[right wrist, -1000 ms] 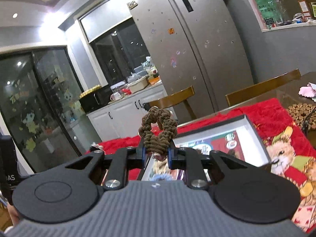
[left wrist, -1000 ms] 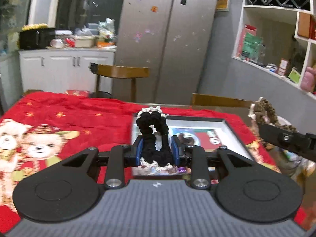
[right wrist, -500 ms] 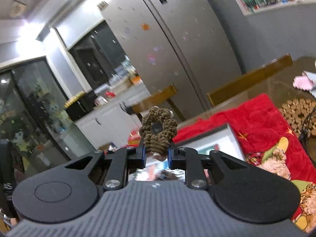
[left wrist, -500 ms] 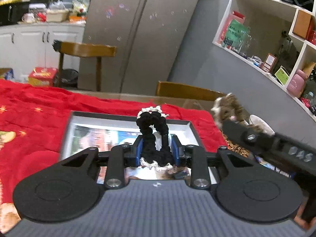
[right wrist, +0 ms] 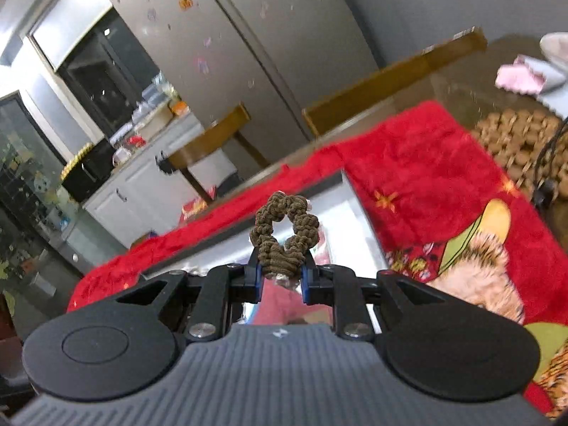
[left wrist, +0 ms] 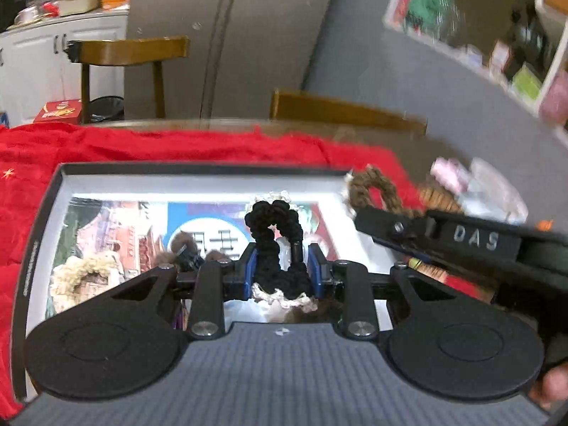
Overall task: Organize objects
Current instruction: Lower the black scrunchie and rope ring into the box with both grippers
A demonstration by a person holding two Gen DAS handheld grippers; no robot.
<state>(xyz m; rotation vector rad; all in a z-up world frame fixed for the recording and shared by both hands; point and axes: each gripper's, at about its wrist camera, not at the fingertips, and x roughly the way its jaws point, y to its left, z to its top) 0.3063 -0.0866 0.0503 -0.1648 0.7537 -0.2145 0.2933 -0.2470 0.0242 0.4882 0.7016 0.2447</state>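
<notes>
Black scrunchie [left wrist: 275, 241] pinched in left gripper [left wrist: 280, 273], brown scrunchie [right wrist: 282, 238] in right gripper [right wrist: 282, 278]; next, likely release into box [left wrist: 46, 213].

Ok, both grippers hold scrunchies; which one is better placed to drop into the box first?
Left, probably. The left gripper holds the black scrunchie directly over the box interior, while the right gripper with the brown scrunchie sits at its right edge.
</notes>
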